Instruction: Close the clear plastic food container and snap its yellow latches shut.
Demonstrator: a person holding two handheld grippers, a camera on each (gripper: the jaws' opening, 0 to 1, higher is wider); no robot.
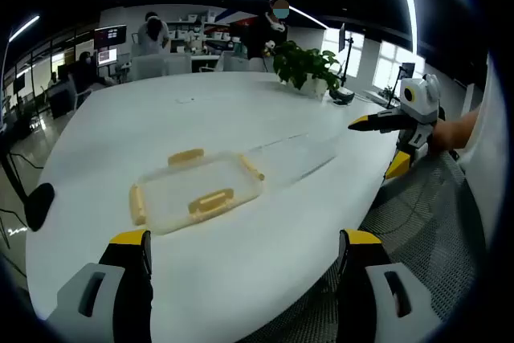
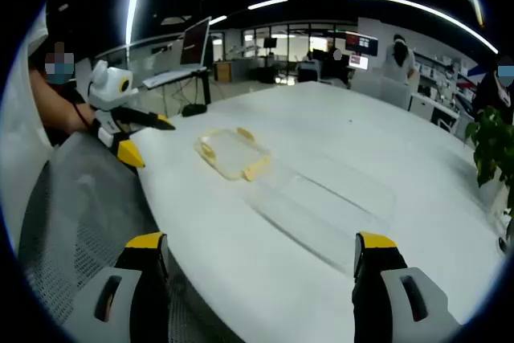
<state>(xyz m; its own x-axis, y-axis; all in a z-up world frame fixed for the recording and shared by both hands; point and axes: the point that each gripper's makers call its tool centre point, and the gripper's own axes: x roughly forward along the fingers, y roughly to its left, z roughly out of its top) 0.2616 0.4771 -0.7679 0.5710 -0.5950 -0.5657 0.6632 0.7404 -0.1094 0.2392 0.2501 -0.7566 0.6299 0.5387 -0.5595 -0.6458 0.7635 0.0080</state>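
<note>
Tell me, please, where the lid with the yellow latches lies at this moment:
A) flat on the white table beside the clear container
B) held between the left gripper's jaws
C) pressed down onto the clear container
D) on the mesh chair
A: the lid lies flat on the white table next to the clear container, with both the left gripper and the right gripper open and apart from it.

left gripper [image 1: 245,259]: grey jaw bodies, black inner faces, yellow tips.
right gripper [image 2: 261,259]: same grey, black and yellow build.
right gripper seen from left gripper view [image 1: 385,124]: white housing, black jaw, yellow tip.
</note>
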